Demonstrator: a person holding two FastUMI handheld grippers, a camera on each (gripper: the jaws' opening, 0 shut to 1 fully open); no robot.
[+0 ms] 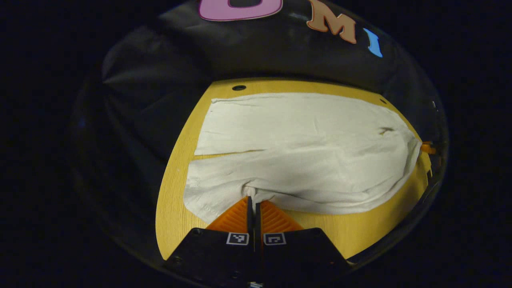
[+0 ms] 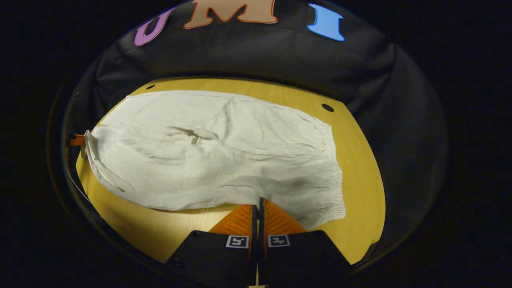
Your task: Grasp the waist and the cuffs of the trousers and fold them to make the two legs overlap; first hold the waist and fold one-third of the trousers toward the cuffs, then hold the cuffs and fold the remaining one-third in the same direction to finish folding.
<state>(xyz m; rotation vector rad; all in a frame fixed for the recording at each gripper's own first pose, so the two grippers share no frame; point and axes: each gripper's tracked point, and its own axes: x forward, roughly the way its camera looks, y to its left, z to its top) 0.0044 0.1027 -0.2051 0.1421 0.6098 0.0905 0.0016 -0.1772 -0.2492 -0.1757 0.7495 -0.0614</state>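
Tongs (image 1: pixel 253 199) pinching crosswise-lying trousers (image 1: pixel 304 152)

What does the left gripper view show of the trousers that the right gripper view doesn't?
The left gripper view shows the cuff end, where the two legs lie apart with a strip of table between them. The right gripper view shows the gathered waistband. Both views show the white trousers spread flat on the yellow table, with the view's own gripper, left gripper or right gripper, pinching the near edge.
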